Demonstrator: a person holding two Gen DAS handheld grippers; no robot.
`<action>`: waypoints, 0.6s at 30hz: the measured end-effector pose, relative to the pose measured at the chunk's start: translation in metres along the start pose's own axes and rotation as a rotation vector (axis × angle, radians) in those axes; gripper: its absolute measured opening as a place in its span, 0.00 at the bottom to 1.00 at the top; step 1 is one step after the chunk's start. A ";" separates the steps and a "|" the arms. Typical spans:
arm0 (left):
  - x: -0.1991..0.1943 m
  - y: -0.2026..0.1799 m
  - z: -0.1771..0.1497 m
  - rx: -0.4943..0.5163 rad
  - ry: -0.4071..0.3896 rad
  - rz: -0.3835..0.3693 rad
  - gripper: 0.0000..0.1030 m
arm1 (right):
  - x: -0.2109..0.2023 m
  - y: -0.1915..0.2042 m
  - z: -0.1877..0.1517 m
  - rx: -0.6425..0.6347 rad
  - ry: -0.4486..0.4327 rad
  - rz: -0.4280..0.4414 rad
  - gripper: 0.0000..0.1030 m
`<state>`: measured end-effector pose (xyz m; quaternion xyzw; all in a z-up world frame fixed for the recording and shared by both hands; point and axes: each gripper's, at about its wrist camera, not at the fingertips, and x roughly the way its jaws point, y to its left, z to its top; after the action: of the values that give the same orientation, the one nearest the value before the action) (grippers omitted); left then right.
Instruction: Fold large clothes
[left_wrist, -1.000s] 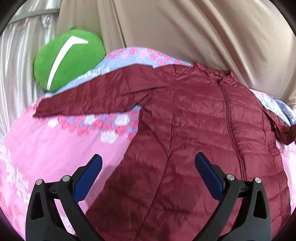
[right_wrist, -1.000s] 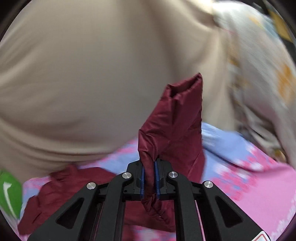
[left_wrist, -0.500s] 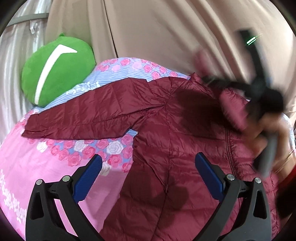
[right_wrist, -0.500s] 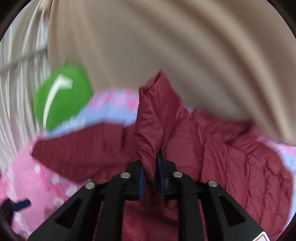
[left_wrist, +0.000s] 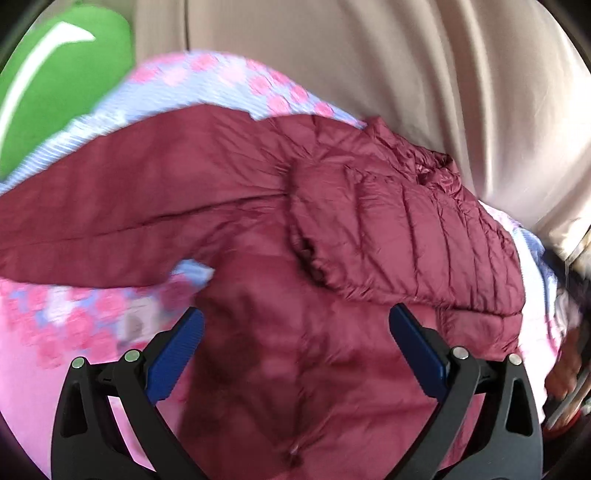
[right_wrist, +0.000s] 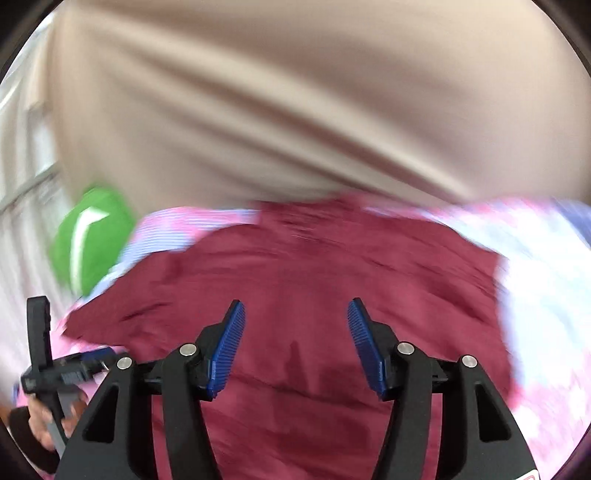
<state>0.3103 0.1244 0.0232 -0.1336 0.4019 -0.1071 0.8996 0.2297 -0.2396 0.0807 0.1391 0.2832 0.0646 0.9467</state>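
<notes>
A maroon quilted puffer jacket (left_wrist: 280, 295) lies front up on the pink floral bedspread (left_wrist: 55, 332). Its right sleeve (left_wrist: 399, 236) is folded across the chest. Its left sleeve (left_wrist: 129, 206) stretches out to the left. My left gripper (left_wrist: 295, 325) is open and empty, hovering over the jacket's lower body. My right gripper (right_wrist: 295, 317) is open and empty above the jacket (right_wrist: 314, 280); that view is blurred. The left gripper also shows in the right wrist view (right_wrist: 88, 360) at the lower left, held by a hand.
A green round cushion (left_wrist: 55, 74) sits at the back left of the bed and shows in the right wrist view (right_wrist: 92, 236). A beige curtain (left_wrist: 369, 55) hangs behind the bed. Bare bedspread lies to the right of the jacket (right_wrist: 546, 280).
My right gripper carried the right sleeve across the chest, let it go and opened, then pulled back. My left gripper moved closer over the jacket.
</notes>
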 end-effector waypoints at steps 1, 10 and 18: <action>0.013 -0.001 0.007 -0.022 0.023 -0.024 0.95 | -0.005 -0.026 -0.007 0.059 0.023 0.000 0.58; 0.071 -0.030 0.039 -0.032 0.107 -0.118 0.09 | 0.010 -0.137 -0.054 0.402 0.153 0.061 0.54; 0.028 -0.039 0.074 0.009 -0.117 -0.108 0.03 | -0.009 -0.122 -0.014 0.373 -0.101 0.054 0.01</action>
<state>0.3814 0.0906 0.0640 -0.1572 0.3404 -0.1491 0.9150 0.2196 -0.3544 0.0382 0.3226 0.2385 0.0295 0.9155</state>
